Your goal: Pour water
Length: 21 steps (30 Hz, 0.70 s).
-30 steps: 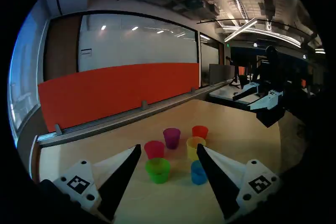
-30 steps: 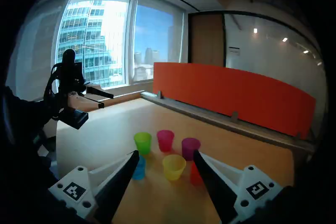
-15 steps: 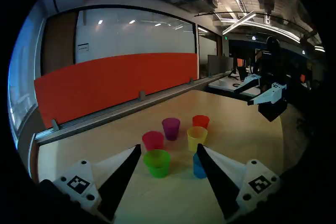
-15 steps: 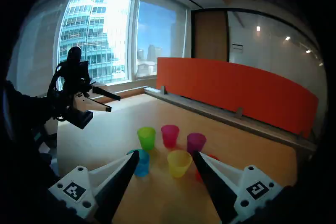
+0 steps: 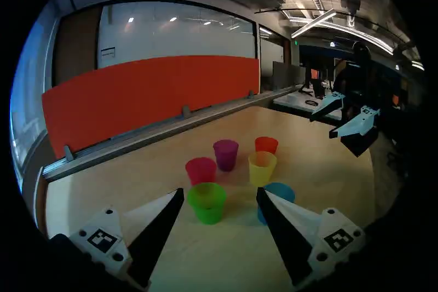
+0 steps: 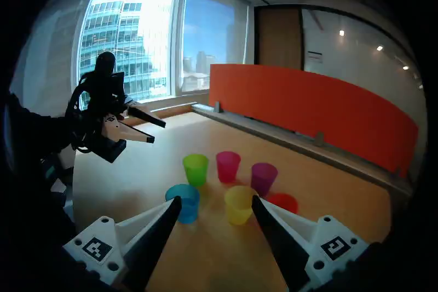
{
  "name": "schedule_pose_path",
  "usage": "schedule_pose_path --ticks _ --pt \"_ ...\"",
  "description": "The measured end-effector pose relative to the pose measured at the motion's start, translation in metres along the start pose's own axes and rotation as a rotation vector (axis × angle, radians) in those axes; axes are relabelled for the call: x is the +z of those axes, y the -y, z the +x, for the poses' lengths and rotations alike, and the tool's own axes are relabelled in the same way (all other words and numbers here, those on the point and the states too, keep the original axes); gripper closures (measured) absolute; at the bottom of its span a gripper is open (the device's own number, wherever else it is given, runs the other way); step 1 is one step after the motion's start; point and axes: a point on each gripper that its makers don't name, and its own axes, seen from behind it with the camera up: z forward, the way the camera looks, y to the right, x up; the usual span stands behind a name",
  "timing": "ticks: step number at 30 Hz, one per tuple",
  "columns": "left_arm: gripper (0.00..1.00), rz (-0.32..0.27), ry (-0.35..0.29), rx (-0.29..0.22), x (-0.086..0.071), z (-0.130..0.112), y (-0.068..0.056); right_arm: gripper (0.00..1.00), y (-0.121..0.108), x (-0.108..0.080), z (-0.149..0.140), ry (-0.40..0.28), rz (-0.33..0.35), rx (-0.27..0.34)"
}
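Several small plastic cups stand clustered on a light wooden table (image 5: 323, 166). In the left gripper view my left gripper (image 5: 219, 198) is open above the near table, with the green cup (image 5: 207, 202) between its fingers' lines and the blue cup (image 5: 276, 196) by its right finger. Behind stand pink (image 5: 201, 170), purple (image 5: 225, 154), yellow (image 5: 262, 167) and red (image 5: 266, 145) cups. The right gripper (image 5: 344, 119) hovers open at far right. In the right gripper view my right gripper (image 6: 215, 207) is open over the blue cup (image 6: 183, 202) and yellow cup (image 6: 239, 204); the left gripper (image 6: 156, 130) hangs at left.
An orange divider panel (image 5: 148, 92) on a metal rail runs along the table's far edge. Large windows (image 6: 131, 45) lie beyond the table in the right gripper view. A person's dark sleeve (image 6: 33, 144) holds the left gripper. Desks and office gear (image 5: 312, 95) stand at far right.
Both cameras have tilted or lifted, so the cups sit higher and farther out from between the fingers; the blue cup now shows beside the fingers. Both grippers stay open.
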Motion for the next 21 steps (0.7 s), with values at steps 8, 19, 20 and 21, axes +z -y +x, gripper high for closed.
schedule_pose_path --ticks 8,19,20,21 --pt "0.01 -0.01 0.036 0.002 0.014 -0.019 -0.001 0.0 0.007 0.014 -0.012 0.02 0.018 0.01" --pt "0.01 -0.022 0.078 0.028 0.028 -0.036 -0.004 0.0 0.019 0.034 -0.019 0.044 0.051 -0.013" --pt "0.01 -0.023 0.081 0.03 0.029 -0.037 -0.004 0.0 0.02 0.036 -0.019 0.044 0.054 -0.013" --pt "0.01 -0.023 0.085 0.031 0.03 -0.039 -0.004 0.0 0.021 0.037 -0.019 0.044 0.057 -0.013"
